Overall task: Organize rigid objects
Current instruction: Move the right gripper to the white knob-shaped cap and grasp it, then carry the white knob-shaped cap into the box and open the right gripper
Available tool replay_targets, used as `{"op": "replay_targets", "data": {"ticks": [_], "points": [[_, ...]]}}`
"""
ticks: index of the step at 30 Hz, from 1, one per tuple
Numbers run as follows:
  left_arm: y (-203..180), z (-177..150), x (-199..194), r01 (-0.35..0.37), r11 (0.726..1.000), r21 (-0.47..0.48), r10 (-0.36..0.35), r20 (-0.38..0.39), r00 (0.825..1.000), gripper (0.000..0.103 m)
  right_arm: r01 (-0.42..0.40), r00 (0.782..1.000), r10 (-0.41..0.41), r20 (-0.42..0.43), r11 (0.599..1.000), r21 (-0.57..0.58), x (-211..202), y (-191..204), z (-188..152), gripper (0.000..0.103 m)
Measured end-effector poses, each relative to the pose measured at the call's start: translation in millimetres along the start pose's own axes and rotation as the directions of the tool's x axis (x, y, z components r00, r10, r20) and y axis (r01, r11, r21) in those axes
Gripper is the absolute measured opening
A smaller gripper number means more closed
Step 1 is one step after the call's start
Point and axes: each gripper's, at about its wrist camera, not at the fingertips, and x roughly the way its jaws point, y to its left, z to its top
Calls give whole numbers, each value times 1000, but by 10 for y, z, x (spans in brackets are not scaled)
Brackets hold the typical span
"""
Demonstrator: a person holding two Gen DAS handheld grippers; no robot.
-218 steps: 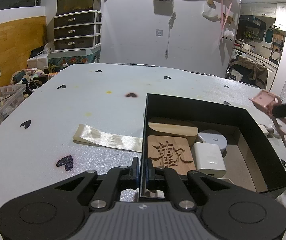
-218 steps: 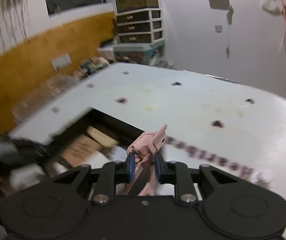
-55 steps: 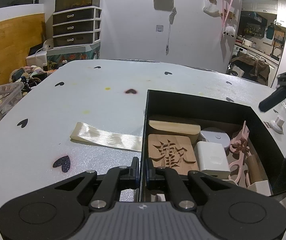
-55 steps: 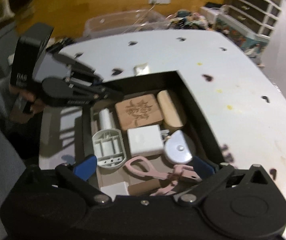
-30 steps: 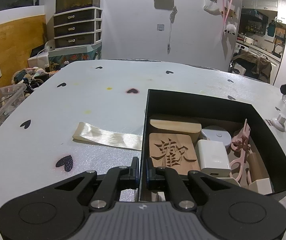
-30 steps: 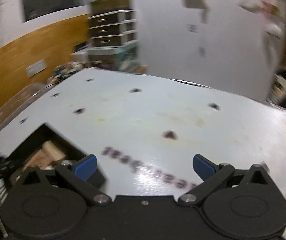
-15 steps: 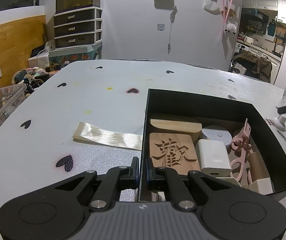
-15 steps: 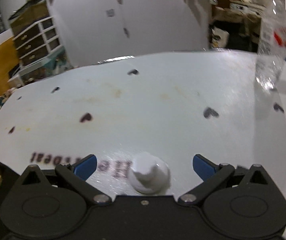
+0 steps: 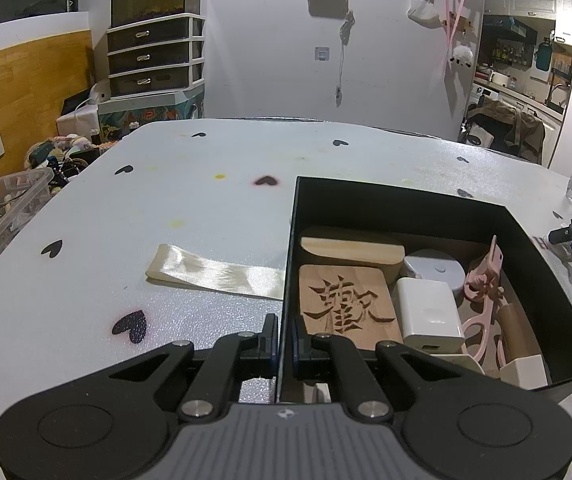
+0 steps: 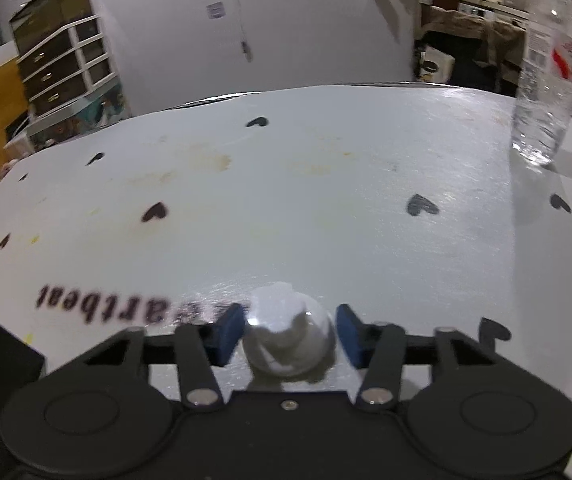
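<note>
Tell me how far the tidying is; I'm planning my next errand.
Done: wooden plaque, charger and pink scissors lie in the black box, whose wall the left gripper clamps. In hand: the right gripper has just been closing its jaws around a white knob. Left: boxing it.

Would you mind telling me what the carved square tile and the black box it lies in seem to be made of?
Carved tile: looks like unpainted wood, matte, with warm brown grain and a darker recessed character. Black box: probably cardboard, since its thin matte black walls show a brown inner face; stiff plastic cannot be ruled out.
</note>
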Motion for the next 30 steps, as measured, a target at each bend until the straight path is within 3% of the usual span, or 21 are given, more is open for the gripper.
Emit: {"op": "replay_targets", "data": {"ticks": [8,14,18,22,24,27,30], "points": [[4,-2,-5,0,1000,0,0,-1,1000,7,-20,999,23,28,995,-94,-163,168,-7,46],[-2,1,1,0,1000,0,0,0,1000,7,-159,978,183,103,965,-211,-655,623,67,45],[3,0,-4,1,1000,-1,-1,0,1000,7,-293,938,337,84,898,-328,-952,1078,56,45],[2,1,-3,1,1000,0,-1,0,1000,7,-423,888,460,-18,798,-429,-1098,1521,-40,42],[0,0,-2,1,1000,0,-1,0,1000,7,-472,866,494,-83,749,-465,-1107,1712,-91,30],[-1,1,-3,1,1000,0,-1,0,1000,7,-533,838,516,-180,700,-476,-1058,1925,-170,30],[-4,0,7,2,1000,-1,-2,0,1000,7,-534,840,492,-230,673,-512,-997,2071,-263,30]]}}
